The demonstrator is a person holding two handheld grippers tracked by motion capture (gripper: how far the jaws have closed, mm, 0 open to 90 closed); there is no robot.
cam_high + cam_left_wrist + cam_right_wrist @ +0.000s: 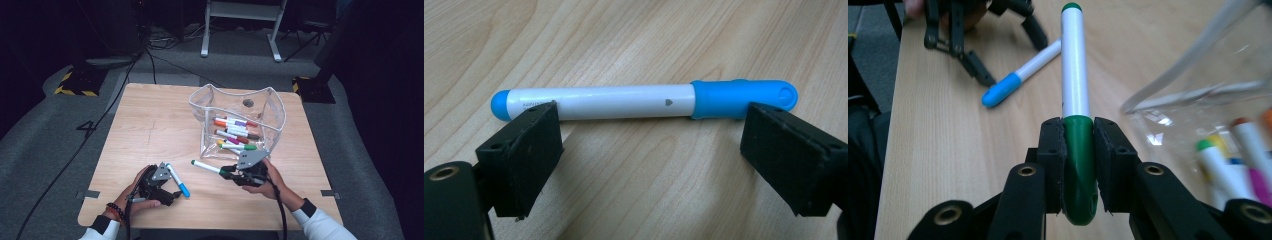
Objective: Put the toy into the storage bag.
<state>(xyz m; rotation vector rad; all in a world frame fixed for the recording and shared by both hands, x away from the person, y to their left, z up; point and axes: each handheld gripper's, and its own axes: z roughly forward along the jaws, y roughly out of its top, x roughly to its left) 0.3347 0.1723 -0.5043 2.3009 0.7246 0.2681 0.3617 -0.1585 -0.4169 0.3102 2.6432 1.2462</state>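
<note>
My right gripper (1079, 165) is clamped on the green marker (1075, 70) — white barrel, green cap — raised beside the clear pouch (272, 107). My left gripper (649, 150) gapes around the blue marker (624, 101) (lying flat) on the pale wooden table (150, 125) — dark room beyond.

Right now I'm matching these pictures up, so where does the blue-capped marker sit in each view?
High view: the blue-capped marker lies on the table, lower left of centre, beside the left claw.
Left gripper view: it lies crosswise just beyond the open jaws, cap to the right.
Right gripper view: it lies upper left, its white end passing behind the green marker.
Shared landmark: the light wooden table.
</note>
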